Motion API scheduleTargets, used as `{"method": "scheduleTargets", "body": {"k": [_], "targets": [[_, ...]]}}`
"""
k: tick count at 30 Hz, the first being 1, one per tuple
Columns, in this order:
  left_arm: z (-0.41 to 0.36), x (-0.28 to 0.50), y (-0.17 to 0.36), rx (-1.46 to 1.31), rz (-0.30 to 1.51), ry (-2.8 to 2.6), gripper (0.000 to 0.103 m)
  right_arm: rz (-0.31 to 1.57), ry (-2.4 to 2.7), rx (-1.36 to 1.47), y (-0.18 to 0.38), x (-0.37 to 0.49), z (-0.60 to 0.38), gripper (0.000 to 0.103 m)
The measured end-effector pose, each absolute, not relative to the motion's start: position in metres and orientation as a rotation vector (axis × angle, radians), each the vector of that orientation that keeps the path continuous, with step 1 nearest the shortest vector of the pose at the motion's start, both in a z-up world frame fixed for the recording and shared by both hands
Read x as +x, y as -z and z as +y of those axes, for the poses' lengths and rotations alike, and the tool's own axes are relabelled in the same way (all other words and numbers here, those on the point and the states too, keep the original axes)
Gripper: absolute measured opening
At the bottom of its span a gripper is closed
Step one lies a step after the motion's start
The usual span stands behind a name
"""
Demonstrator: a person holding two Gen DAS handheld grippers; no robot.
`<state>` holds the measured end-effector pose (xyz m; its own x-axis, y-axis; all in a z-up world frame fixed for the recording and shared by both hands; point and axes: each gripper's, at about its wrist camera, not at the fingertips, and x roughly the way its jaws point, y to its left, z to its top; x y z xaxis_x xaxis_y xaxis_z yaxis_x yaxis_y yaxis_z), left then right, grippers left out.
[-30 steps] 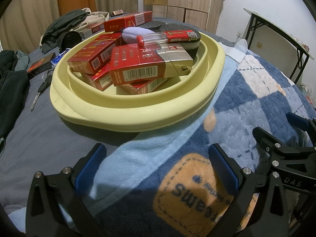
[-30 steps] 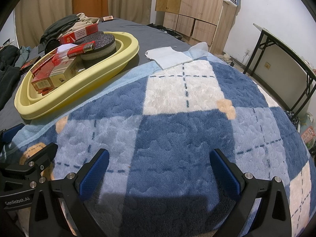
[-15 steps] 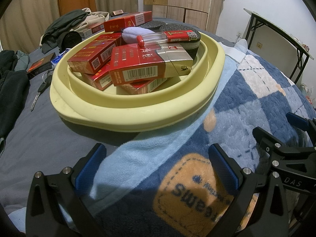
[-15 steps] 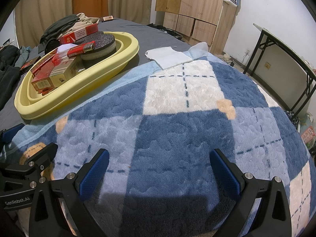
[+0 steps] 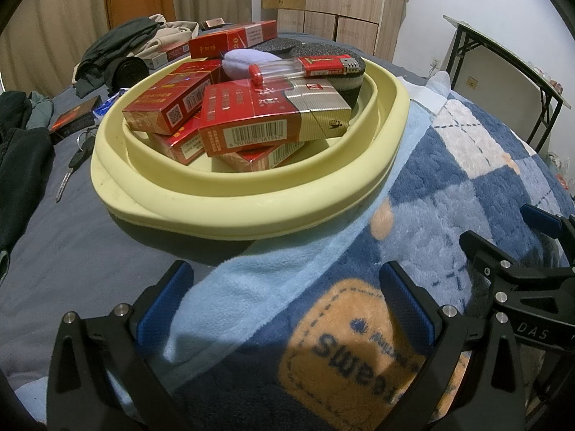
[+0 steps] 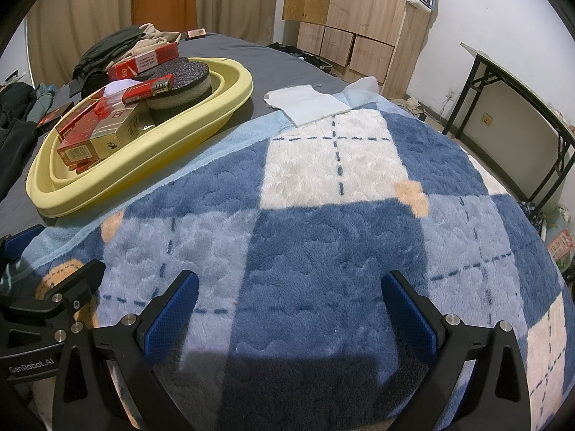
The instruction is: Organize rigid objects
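Blue-padded and spread wide, my left gripper [image 5: 287, 305] hangs low over the seam where grey bedsheet [image 5: 72, 251] meets plaid blanket [image 5: 449, 186], its jaws released and holding nothing; my right gripper [image 6: 287, 309] sits just beside it, equally slack and empty, over the blanket's [image 6: 323, 233] dark blue squares. Each one shows at the edge of the other's view. On my left side, a key [image 5: 72, 168] and a small dark box [image 5: 73, 120] lie on the sheet close to the yellow basin [image 5: 251, 212], and piled clothes [image 5: 125, 39] sit beyond them. Ahead of the left gripper the basin rests mostly on the sheet, its near rim touching the blanket's pale blue border. Between my fingers and that rim the fabric lies bare. Inside the basin, red cigarette packs [image 5: 266, 122] are heaped at angles, one with a gold lid end on top; a red lighter [image 5: 323, 66] lies across the pile, resting on a dark round sponge [image 5: 345, 82] at the back, with a pale lilac object [image 5: 244, 63] beside it. One long red carton [image 5: 233, 39] leans on the far rim. Rightward, the blanket spreads broad and bare, a white cloth [image 6: 305, 102] at its far edge, a folding table [image 6: 521, 107] by the wall.
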<state>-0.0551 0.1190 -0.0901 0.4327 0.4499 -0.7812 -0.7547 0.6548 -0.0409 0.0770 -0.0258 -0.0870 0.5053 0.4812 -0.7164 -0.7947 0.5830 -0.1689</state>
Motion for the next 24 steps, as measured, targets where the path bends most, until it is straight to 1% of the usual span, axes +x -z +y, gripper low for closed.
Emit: {"method": "scheduleTargets", "body": {"k": [24], "targets": [[0.1189,-0.0558,0.0901,-0.41,0.826,-0.784,0.103,0.672,-0.813,-0.525,0.0869,0.0774,-0.0259,0.103]]}}
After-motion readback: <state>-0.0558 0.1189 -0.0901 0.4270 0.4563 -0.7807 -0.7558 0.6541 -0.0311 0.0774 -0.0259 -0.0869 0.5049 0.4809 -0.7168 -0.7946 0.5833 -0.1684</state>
